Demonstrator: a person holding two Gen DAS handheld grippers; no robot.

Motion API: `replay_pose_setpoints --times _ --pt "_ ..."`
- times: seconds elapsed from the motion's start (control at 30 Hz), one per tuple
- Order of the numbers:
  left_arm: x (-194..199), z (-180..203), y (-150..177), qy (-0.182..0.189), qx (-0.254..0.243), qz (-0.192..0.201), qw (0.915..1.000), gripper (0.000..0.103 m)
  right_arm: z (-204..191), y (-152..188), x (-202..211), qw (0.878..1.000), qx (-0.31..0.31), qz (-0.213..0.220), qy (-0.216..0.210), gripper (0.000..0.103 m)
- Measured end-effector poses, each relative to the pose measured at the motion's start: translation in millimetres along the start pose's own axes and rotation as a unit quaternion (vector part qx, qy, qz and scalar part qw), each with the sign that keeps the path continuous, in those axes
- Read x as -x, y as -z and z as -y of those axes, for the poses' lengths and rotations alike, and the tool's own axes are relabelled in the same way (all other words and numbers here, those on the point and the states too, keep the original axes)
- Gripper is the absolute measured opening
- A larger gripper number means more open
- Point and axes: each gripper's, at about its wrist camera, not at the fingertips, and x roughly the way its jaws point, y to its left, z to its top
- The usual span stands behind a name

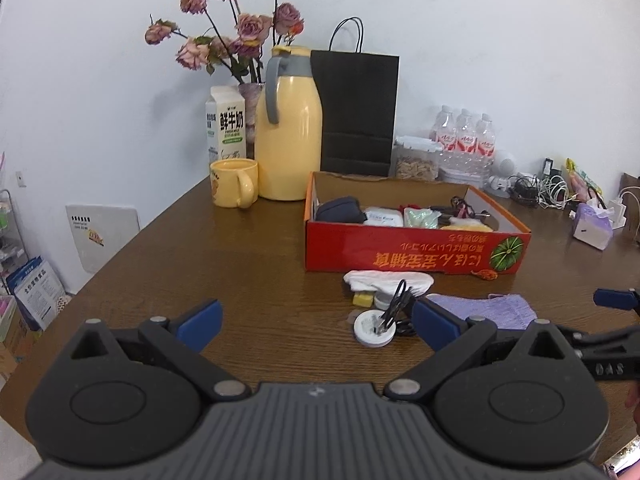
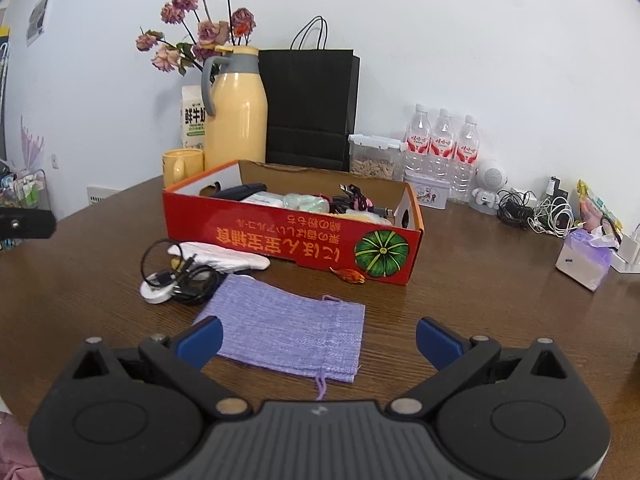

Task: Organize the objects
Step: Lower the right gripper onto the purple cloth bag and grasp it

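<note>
A red cardboard box (image 1: 412,250) (image 2: 280,242) holding several small items stands on the brown table (image 1: 240,264). In front of it lie a white sock (image 1: 384,280) (image 2: 228,258), a round white charger with a black cable (image 1: 376,328) (image 2: 168,284), a small yellow block (image 1: 362,299) and a purple woven pouch (image 1: 492,310) (image 2: 288,332). My left gripper (image 1: 316,322) is open, with the charger just inside its right finger. My right gripper (image 2: 318,340) is open, low over the pouch's near edge. Its blue tip (image 1: 614,298) shows in the left wrist view.
Behind the box stand a yellow mug (image 1: 234,182), a yellow thermos (image 1: 288,128), a milk carton (image 1: 225,124), a vase of dried roses (image 1: 240,40), a black paper bag (image 1: 356,112), a snack container (image 2: 374,156) and three water bottles (image 2: 442,140). Chargers, cables and a tissue pack (image 2: 584,258) lie at right.
</note>
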Motion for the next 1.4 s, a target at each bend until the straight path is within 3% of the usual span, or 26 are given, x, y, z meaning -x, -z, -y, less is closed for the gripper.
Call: replay_pose_setpoints --times 0.1,0.33,0.47,0.7,0.83,1.07,1.27,1.4 --pt "-3.3 -1.4 4.1 0.002 -0.002 -0.003 1.0000 0.103 0.7 -1.7 -20.1 1.000 -0.002 -0.011 0.006 0.103" --pt "-11.6 -3.3 13.8 0.010 -0.004 -0.018 0.9998 0.103 -10.7 7.0 -74.7 0.996 -0.010 -0.084 -0.015 0.103" --pt "-12.3 -6.2 16.5 0.010 -0.004 -0.018 0.9998 0.103 -7.9 8.3 -85.0 0.994 -0.048 -0.097 -0.027 0.103" --pt "-18.4 -11.0 23.9 0.013 0.010 -0.023 0.9996 0.103 -9.7 8.7 -85.0 0.994 -0.044 -0.093 -0.024 0.101" --pt "-22.7 -9.6 27.6 0.014 0.011 -0.030 0.9994 0.103 -11.9 9.3 -79.4 0.995 -0.039 -0.084 -0.034 0.085" --pt "-23.4 -6.2 30.1 0.017 0.007 -0.028 0.9994 0.103 -21.3 8.5 -71.0 0.996 -0.033 -0.066 -0.045 0.033" --pt "-27.7 -2.5 31.2 0.018 0.005 -0.030 0.9994 0.103 -30.7 13.1 -65.3 0.997 -0.028 -0.052 -0.042 0.011" --pt "-31.9 0.4 32.1 0.016 0.002 -0.030 0.9994 0.103 -33.1 16.1 -61.5 0.998 -0.028 -0.044 -0.044 0.006"
